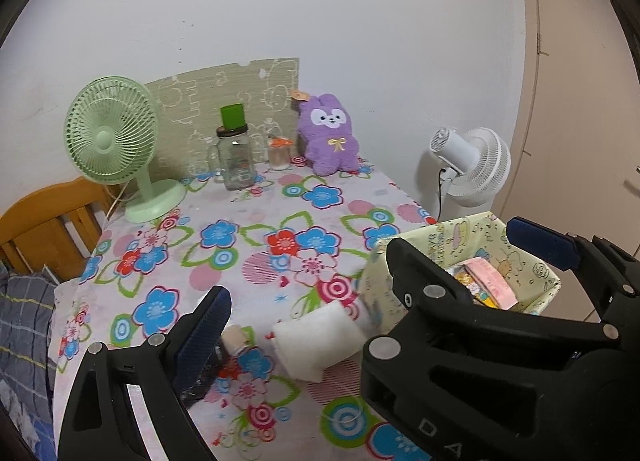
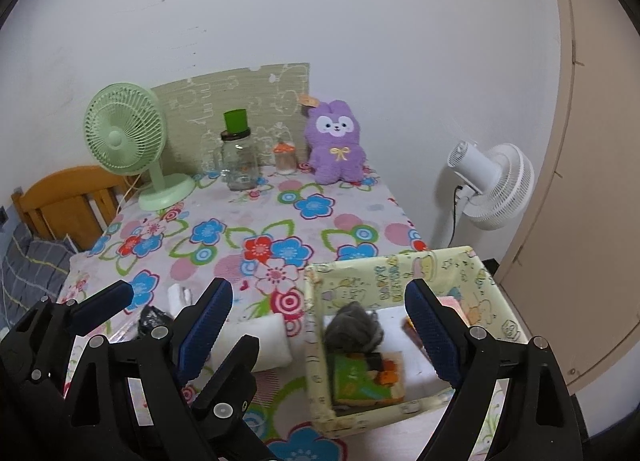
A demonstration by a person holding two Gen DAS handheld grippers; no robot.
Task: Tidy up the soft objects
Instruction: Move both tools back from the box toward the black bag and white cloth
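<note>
White foam block [image 1: 316,345] beside fabric bin [image 1: 532,261] | both hand-held grippers wide open, empty

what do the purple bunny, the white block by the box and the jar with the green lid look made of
Purple bunny: fuzzy plush fabric, matte pile, embroidered face.
White block: probably foam or sponge; matte, rounded soft edges.
Jar: clear and glossy, glass or hard plastic, cannot tell which; its green lid looks like smooth plastic.

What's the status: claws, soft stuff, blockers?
Both claws open, empty. White sponge on the table beside the fabric bin; grey fluffy item already inside. Left claw crowds the sponge.
</note>
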